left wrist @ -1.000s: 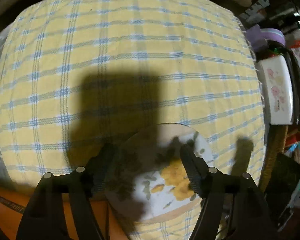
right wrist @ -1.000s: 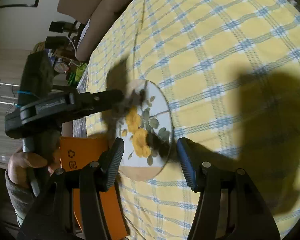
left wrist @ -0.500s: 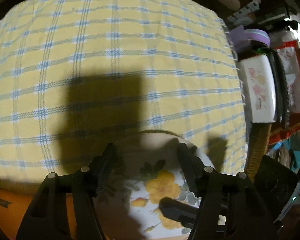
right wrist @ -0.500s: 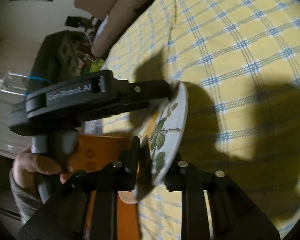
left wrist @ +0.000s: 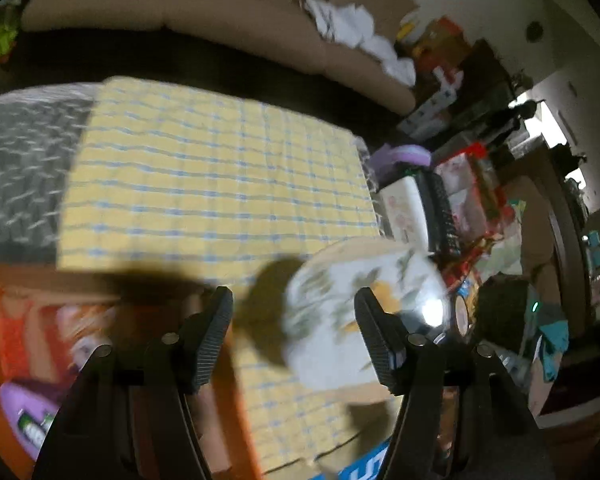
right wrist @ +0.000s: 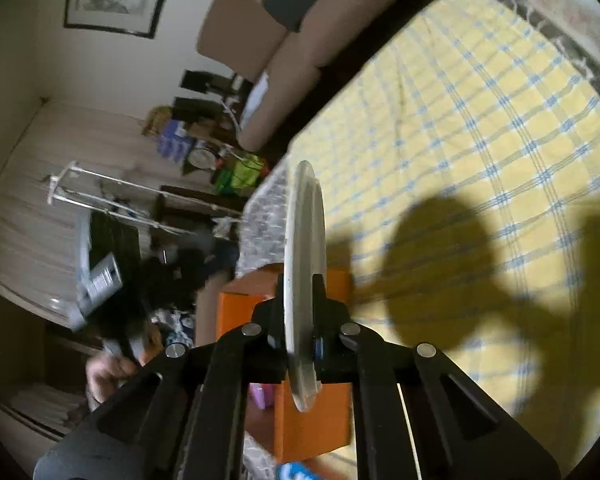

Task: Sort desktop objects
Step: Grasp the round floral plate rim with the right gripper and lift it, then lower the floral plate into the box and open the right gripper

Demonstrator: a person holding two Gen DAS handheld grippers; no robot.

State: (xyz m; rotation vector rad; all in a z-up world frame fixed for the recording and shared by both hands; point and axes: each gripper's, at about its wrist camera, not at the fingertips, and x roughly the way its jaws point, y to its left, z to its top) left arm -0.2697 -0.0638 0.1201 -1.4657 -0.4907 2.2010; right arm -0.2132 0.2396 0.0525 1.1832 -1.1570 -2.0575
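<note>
Round floral plate [right wrist: 304, 264] held edge-on
Your right gripper [right wrist: 300, 354] clamps its thin rim; your left gripper [left wrist: 294, 340] stands apart, empty, over checked cloth [left wrist: 220, 184].

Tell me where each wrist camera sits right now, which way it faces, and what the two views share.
Left wrist: on the left gripper, angled down over the yellow checked cloth toward the sofa; its two open fingers show, nothing between them.
Right wrist: on the right gripper, facing along the table; its fingers clamp the floral plate edge-on; a hand shows lower left.
Shared: the plate, the cloth, the orange box and the sofa.
</note>
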